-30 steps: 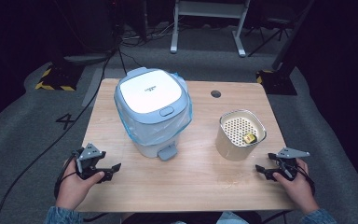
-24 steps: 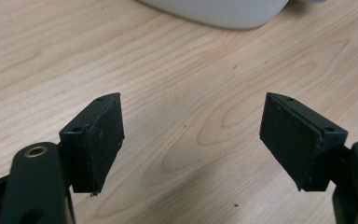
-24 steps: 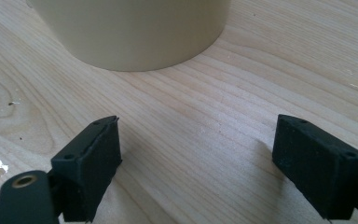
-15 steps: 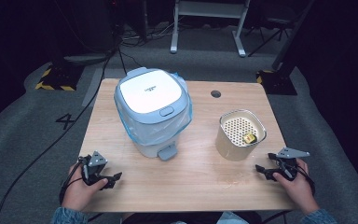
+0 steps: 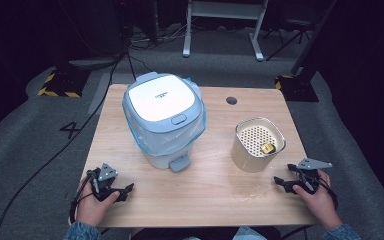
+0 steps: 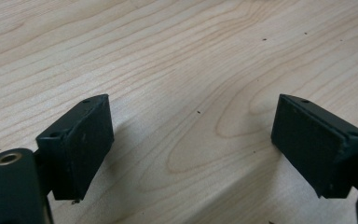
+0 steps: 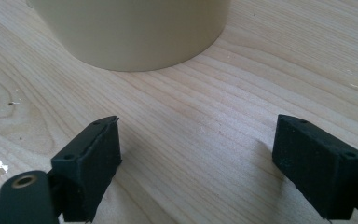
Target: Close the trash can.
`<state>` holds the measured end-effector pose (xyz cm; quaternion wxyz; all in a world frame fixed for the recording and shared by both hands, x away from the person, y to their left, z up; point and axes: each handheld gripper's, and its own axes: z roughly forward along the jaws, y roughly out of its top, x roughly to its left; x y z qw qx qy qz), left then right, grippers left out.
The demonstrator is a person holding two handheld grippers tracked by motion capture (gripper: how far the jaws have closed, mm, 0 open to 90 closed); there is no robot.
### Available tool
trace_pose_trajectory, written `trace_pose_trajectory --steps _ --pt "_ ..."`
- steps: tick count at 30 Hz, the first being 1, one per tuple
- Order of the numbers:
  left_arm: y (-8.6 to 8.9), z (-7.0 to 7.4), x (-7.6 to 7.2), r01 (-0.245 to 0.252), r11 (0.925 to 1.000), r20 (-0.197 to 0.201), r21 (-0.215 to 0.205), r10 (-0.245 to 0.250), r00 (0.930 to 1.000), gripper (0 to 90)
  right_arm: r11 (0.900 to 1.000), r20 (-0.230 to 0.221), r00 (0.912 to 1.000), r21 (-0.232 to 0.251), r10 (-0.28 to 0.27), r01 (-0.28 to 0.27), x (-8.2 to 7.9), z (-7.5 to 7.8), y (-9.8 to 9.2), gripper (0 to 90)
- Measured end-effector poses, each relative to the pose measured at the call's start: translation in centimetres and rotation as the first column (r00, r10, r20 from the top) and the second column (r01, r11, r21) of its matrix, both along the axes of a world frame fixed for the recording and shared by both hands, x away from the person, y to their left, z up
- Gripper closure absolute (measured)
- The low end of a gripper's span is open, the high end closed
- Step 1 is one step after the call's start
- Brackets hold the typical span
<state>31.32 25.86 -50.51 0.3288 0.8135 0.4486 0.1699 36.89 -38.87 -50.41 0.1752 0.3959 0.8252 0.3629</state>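
On the bench [image 5: 215, 200], the bin [image 5: 164, 117] stands upright at 11 o'clock, pedal toward 6. The beige canister [image 5: 256, 150] at 2 holds a small yellow item, unclear. Left tool [image 5: 122, 191] just opened, empty; right tool [image 5: 281, 183] spread, empty.

- The right gripper [image 7: 196, 158] is sitting low over the wooden table [image 7: 242, 88], its two black jaws rising at 7 and 4 o'clock.
- The jaws are standing wide apart, with bare wood grain between them.
- A cream round container [image 7: 130, 28] is standing at 12 o'clock, its base resting on the table, well apart from both jaws.
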Motion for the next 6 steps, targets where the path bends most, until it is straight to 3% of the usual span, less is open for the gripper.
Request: trace_pose_trajectory --steps 6 --pt "-0.14 -0.01 0.07 -0.014 0.9999 -0.002 -0.002 0.014 0.9999 12.1 1.000 0.000 1.0000 -0.001 0.000 0.000 0.00 0.00 0.00 15.3"
